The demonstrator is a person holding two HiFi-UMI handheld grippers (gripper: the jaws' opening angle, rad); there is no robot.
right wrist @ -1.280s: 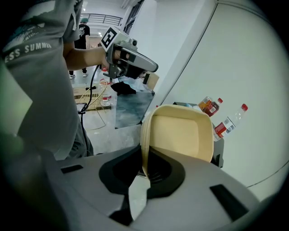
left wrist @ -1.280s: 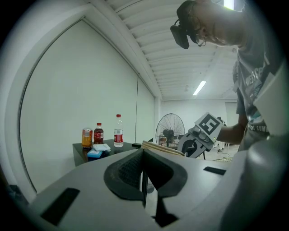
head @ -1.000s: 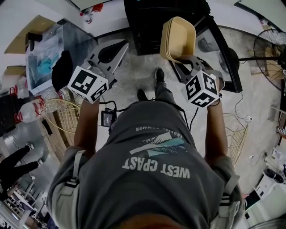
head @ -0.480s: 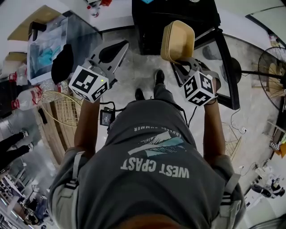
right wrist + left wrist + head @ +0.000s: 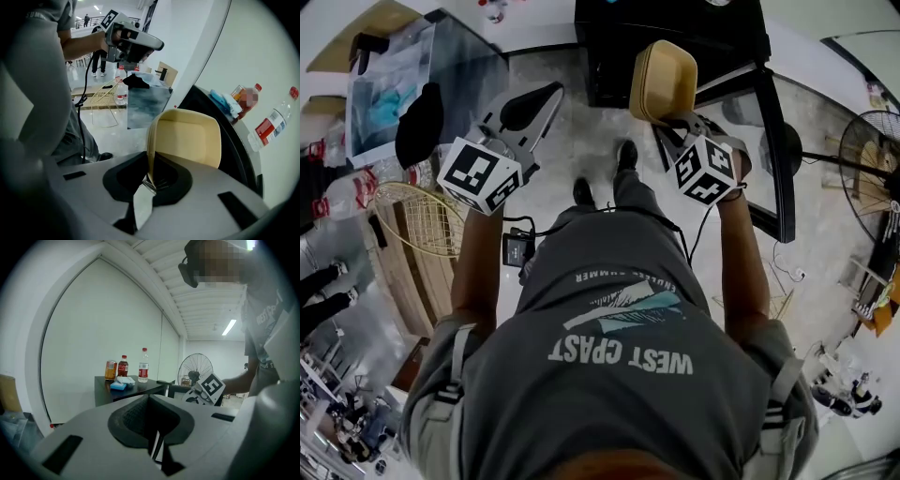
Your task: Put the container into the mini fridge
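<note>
A cream plastic container (image 5: 664,80) stands on edge in the air in front of the black mini fridge (image 5: 675,37). My right gripper (image 5: 677,127) is shut on its rim. In the right gripper view the container (image 5: 187,136) rises out of the right gripper (image 5: 149,173), with the fridge's dark body (image 5: 236,159) just behind it. The fridge's glass door (image 5: 769,122) is swung open to the right. My left gripper (image 5: 534,98) hangs to the left of the fridge. Its jaws look shut with nothing in them, which the left gripper (image 5: 157,441) also shows in its own view.
Bottles (image 5: 143,365) and a can stand on the fridge top. A glass-fronted cabinet (image 5: 394,84) is at the left, a wire basket (image 5: 422,220) beside it on the floor. A floor fan (image 5: 867,159) stands at the right. A cable runs to a small box (image 5: 517,248).
The right gripper and the container have shifted slightly left, toward the fridge opening. The left gripper has hardly moved.
</note>
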